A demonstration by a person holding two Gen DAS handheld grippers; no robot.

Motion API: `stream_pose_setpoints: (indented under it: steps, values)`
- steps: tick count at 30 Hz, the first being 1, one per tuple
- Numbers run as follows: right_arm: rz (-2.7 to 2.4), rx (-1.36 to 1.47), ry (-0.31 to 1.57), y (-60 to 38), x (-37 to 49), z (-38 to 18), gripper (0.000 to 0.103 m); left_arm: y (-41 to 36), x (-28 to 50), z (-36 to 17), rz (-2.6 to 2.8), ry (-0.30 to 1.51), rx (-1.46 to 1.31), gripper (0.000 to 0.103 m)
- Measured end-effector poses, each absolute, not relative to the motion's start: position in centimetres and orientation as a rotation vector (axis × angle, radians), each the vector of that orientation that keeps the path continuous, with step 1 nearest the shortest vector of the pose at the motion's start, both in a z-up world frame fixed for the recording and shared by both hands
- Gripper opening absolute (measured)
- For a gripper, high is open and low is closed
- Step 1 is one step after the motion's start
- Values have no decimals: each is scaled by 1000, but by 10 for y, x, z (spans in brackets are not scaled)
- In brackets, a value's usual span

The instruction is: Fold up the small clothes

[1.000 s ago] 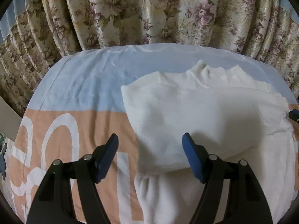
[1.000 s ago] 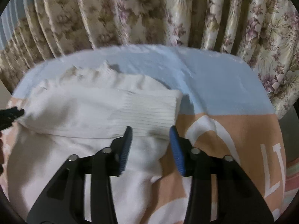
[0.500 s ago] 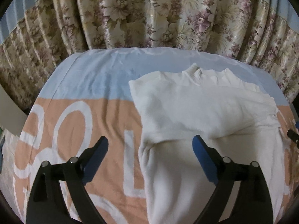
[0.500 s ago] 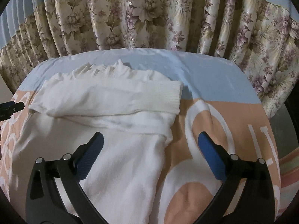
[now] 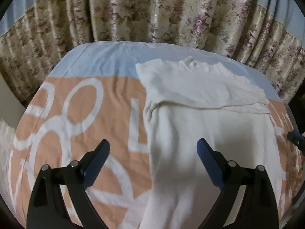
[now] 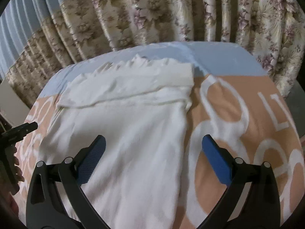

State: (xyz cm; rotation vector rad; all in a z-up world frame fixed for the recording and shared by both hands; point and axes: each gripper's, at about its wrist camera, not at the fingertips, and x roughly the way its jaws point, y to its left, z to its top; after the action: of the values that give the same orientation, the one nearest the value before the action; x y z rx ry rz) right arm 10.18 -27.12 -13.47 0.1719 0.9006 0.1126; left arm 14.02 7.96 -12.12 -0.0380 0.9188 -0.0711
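white knit sweater [image 5: 205,126] flat on peach-and-blue lettered cloth [image 5: 80,114], sleeves folded across at twelve o'clock; left gripper [image 5: 153,153] and right gripper [image 6: 153,149] just spread wide, gripping nothing.

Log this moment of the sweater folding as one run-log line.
left tool: open, empty | right tool: open, empty | white sweater: flat on blanket, sleeves folded across chest | phase: between folds

A home, most likely a bedroom or living room; heavy floral curtains [image 5: 171,13] in beige and mauve hang in pleats along the far side, topped by a pale blue band; a soft surface under a peach and light-blue printed blanket [image 5: 91,99] with big white letters fills the near ground; a white sweater [image 6: 133,133] lies spread on it.
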Motion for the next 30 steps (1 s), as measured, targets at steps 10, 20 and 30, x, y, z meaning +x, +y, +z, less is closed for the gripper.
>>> stream_pose_setpoints:
  steps: [10, 20, 30]
  values:
    - [95, 166, 1042, -272, 51, -180, 63, 89, 92, -148, -20, 975, 45, 93]
    - [69, 86, 1026, -271, 32, -174, 7, 77, 70, -152, -60, 967, 61, 93]
    - [140, 143, 1010, -279, 7, -168, 41, 79, 48, -160, -51, 975, 66, 93]
